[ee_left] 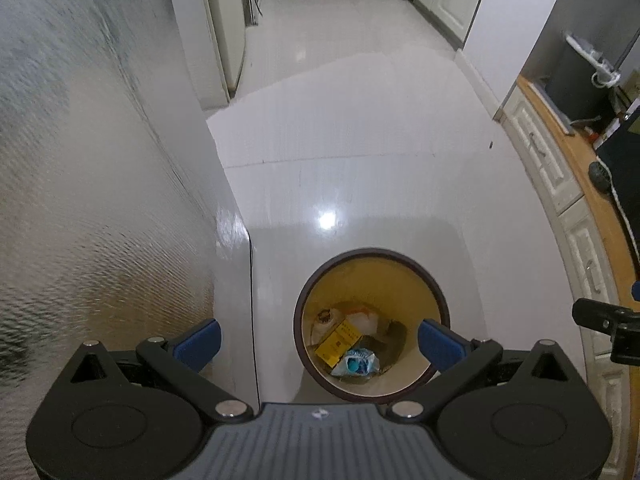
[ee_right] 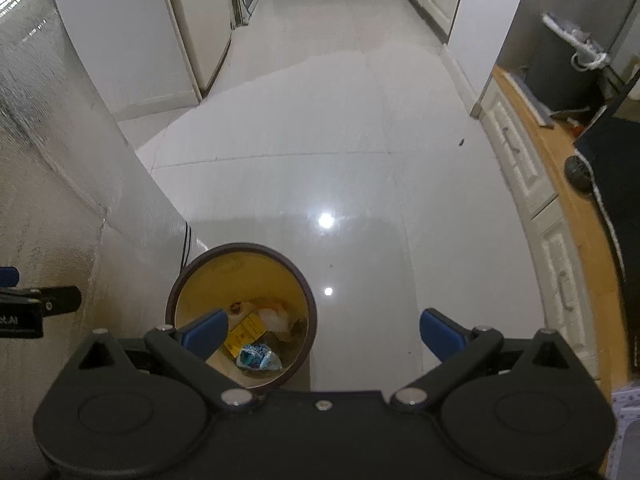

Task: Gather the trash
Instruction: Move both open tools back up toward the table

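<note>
Bin [ee_left: 372,256]: dark brown rim, yellow inside. Carton [ee_left: 338,340] yellow. Wrapper [ee_left: 356,364] blue-white. Floor [ee_left: 360,160] glossy white. Countertop [ee_left: 576,168] orange wood.

a glossy white tiled floor [ee_right: 320,152] reflects a bright ceiling light. a textured silvery wall [ee_left: 80,160] stands on the left, white cabinets [ee_right: 520,168] under a wooden countertop [ee_right: 560,152] on the right, a hallway beyond.

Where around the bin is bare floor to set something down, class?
Bare tiles run from the trash bin up the corridor, between the silver panel and the white cabinets. Crowded: the bin's bottom holds a yellow box, blue wrapper; the wooden countertop is cluttered.
</note>
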Motion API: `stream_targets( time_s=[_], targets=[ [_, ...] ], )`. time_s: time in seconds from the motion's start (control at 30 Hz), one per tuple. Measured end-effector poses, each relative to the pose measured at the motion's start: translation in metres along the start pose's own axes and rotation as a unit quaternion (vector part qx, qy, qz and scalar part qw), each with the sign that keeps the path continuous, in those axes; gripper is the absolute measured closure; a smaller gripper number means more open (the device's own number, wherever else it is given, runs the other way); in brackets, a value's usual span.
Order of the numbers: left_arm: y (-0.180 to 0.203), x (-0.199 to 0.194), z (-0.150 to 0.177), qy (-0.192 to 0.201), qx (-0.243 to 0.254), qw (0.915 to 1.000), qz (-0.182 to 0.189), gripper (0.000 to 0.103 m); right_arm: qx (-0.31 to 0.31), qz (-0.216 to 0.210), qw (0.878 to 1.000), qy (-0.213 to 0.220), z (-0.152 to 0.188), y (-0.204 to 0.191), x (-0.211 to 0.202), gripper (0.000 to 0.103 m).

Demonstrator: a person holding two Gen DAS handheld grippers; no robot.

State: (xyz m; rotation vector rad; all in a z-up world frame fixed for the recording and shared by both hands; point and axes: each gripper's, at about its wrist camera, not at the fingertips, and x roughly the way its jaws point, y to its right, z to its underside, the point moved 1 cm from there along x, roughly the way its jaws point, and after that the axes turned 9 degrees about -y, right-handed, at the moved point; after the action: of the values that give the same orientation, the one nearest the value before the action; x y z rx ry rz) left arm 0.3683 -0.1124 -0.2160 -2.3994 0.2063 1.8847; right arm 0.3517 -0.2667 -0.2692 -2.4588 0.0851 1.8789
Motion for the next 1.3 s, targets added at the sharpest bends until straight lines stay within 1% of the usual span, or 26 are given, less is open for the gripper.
stream_targets(
  time_s=[0.1,0.2,0.3,0.37,0.43,0.53,0.67,0.73,0.8,0.9,1.0,1.07,1.3],
  targets=[
    [0.002,-0.014,0.004,0.021,0.003,0.9998,0.0,0.0,0.007,-0.005,1.0,0.016,0.005,0.005,-0.016,0.0],
    [0.005,-0.029,0.007,0.043,0.009,0.999,-0.003,0.0,0.009,0.002,0.999,0.038,0.008,0.009,-0.033,0.0],
    [0.008,-0.048,0.009,0.08,0.009,0.9967,-0.001,0.0,0.011,0.003,0.998,0.064,0.011,0.012,-0.05,0.0],
    [0.01,-0.058,0.01,0.095,0.012,0.9954,-0.001,0.0,0.014,0.003,0.996,0.083,0.013,0.014,-0.061,0.0],
    [0.012,-0.07,0.01,0.114,0.014,0.9934,-0.005,0.0,0.014,0.005,0.995,0.101,0.014,0.017,-0.072,0.0],
    [0.013,-0.088,0.009,0.143,0.004,0.9898,-0.002,0.0,0.011,0.01,0.991,0.133,0.015,0.019,-0.092,0.0],
    [0.018,-0.115,0.008,0.177,-0.003,0.9843,-0.005,0.0,0.02,0.0,0.985,0.174,0.015,0.023,-0.118,0.0],
    [0.021,-0.129,0.007,0.189,0.002,0.982,-0.006,0.0,0.027,-0.002,0.981,0.191,0.014,0.024,-0.13,0.0],
    [0.024,-0.144,0.005,0.189,0.013,0.9818,-0.007,0.0,0.021,-0.001,0.979,0.204,0.011,0.023,-0.14,0.0],
    [0.02,-0.171,0.001,0.21,0.018,0.9774,-0.012,0.0,0.015,0.005,0.974,0.225,0.002,0.021,-0.156,0.0],
    [0.014,-0.198,-0.005,0.227,0.015,0.9736,-0.016,0.0,0.014,-0.011,0.971,0.24,-0.006,0.017,-0.172,0.0],
    [0.009,-0.215,-0.01,0.24,0.015,0.9705,-0.02,0.0,0.007,-0.015,0.968,0.249,-0.011,0.012,-0.185,0.0],
    [-0.02,-0.273,-0.022,0.288,0.006,0.9568,-0.036,0.0,-0.006,-0.036,0.956,0.292,-0.039,-0.008,-0.231,0.0]
  ],
)
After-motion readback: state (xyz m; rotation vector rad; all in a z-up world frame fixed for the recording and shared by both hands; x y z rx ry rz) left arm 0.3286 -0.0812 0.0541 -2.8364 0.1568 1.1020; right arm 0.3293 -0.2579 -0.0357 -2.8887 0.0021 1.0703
